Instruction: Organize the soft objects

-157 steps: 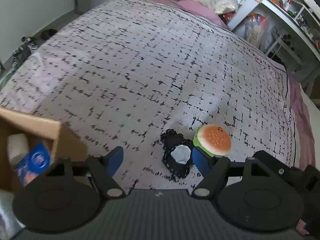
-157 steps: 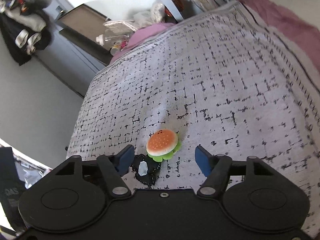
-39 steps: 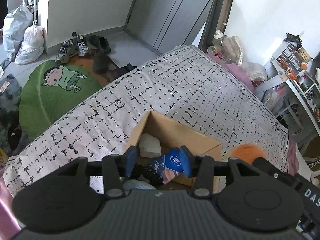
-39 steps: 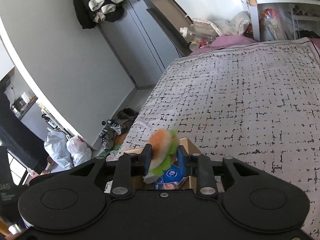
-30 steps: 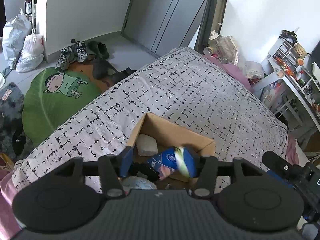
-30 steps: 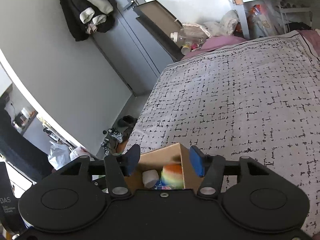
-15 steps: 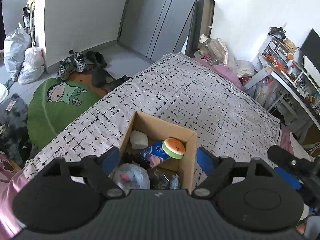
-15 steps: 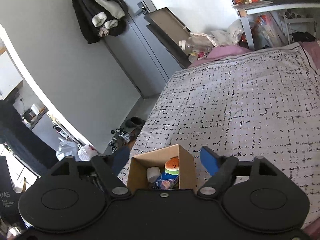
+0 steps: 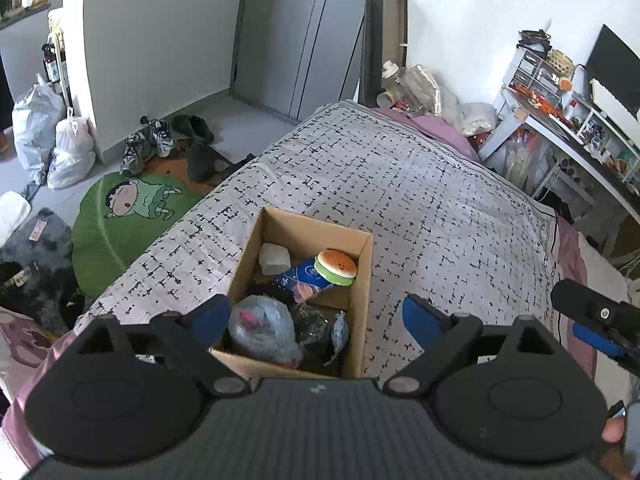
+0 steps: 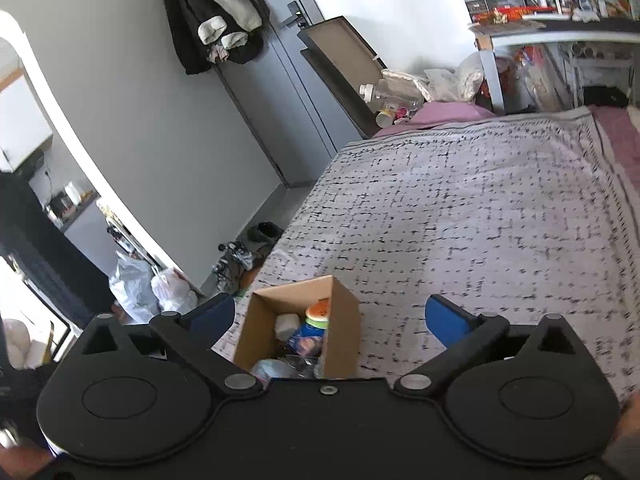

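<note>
Bedspread (image 9: 420, 184), box (image 9: 362, 280), burger plush (image 9: 335, 266) inside

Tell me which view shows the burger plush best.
The left wrist view: the burger plush lies large and sharp, face visible, inside the cardboard box. The right wrist view shows it small, blurred and partly hidden by the box wall.

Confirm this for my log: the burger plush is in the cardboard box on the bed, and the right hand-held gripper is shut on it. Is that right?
Not quite. The burger plush does lie in the cardboard box on the bed, but the right hand-held gripper is open and holds nothing; its fingers stand wide apart above the box, as the right wrist view shows.
</note>
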### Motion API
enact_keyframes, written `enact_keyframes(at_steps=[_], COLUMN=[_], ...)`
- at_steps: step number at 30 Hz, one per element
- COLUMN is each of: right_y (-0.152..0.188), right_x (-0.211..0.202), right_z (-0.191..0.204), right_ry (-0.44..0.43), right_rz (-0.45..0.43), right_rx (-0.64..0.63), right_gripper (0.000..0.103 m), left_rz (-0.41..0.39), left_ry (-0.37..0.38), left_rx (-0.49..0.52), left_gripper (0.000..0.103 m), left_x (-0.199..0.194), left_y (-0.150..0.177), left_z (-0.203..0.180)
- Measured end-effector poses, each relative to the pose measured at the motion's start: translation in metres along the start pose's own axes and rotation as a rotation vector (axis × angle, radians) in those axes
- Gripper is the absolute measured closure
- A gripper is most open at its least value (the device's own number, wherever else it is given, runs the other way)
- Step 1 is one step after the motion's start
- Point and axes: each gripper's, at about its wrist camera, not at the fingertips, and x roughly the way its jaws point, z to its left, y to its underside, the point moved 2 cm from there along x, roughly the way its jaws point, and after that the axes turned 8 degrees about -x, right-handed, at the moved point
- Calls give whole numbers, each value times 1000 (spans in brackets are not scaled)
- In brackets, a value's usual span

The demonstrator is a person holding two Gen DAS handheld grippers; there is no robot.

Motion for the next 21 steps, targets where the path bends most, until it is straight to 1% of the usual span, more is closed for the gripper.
enact_keyframes(at_steps=[2, 5, 11, 16, 21], right_y=[2, 4, 6, 13, 19], right_x=[-6, -16, -38, -53, -69], right_z=[-6, -13, -24, -31, -29], right_ry=[-2, 24, 68, 50, 41], right_rz=[13, 28, 24, 31, 31], right_rx=[3, -32, -87, -97, -137], right_gripper=[0, 0, 0, 0, 0], left_rz=[0, 0, -1, -13, -14], left_ry=[-8, -16, -15, -13, -26], left_rx=[12, 32, 40, 57, 87], left_gripper=[9, 9, 8, 8, 8], left_x=[-5, -12, -28, -44, -55], left_y=[5, 13, 28, 42, 55], left_z=[-4, -11, -23, -31, -38])
